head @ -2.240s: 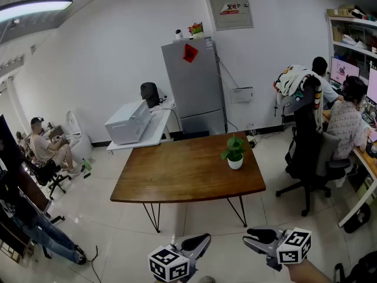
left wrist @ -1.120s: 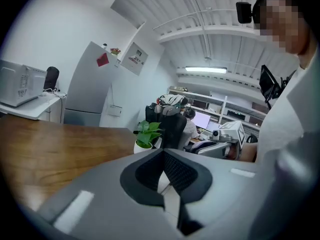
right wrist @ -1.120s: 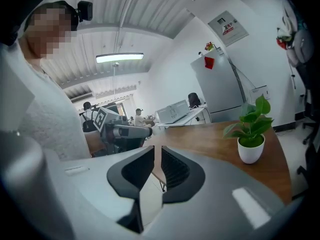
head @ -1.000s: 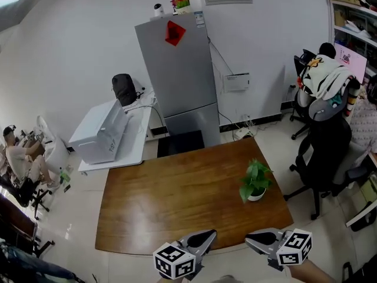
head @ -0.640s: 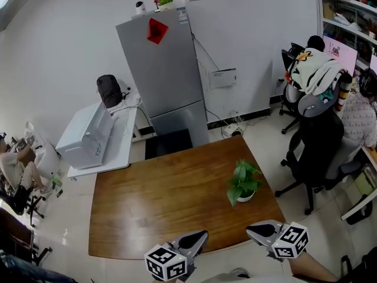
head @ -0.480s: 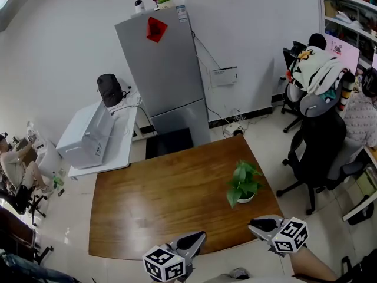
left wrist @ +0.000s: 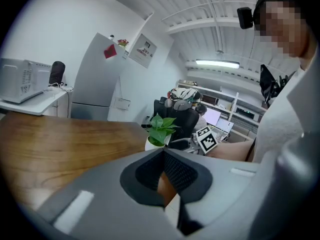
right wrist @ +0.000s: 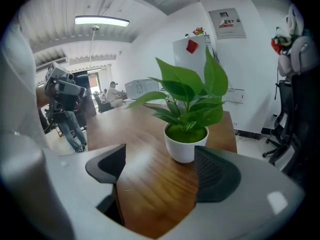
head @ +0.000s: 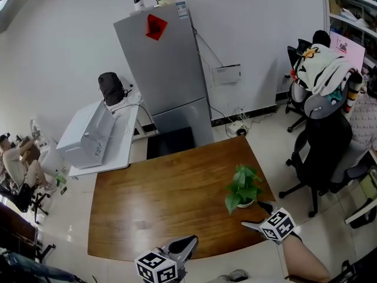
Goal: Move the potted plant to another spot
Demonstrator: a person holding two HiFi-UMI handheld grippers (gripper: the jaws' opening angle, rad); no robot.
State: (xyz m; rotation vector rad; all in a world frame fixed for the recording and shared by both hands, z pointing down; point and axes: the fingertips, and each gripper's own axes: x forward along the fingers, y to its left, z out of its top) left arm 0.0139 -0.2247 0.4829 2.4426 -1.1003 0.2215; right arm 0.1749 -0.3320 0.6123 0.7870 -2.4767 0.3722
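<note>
Right gripper (head: 257, 214) is lining up on the potted plant (head: 242, 190), which is sitting near the table's (head: 147, 211) right edge. Its jaws, just opening, are spreading to take the pot, nothing between yet. Left gripper (head: 187, 244) is idling, jaws pressed together.

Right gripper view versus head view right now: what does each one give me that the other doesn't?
Right gripper view only: the gap between the right gripper's fingers, which have just been opening, with the potted plant just ahead of it, ungripped; the ceiling lamp. Head view only: the black backpack and the person's forearm behind the gripper. Both: plant, wooden table, grey fridge.
</note>
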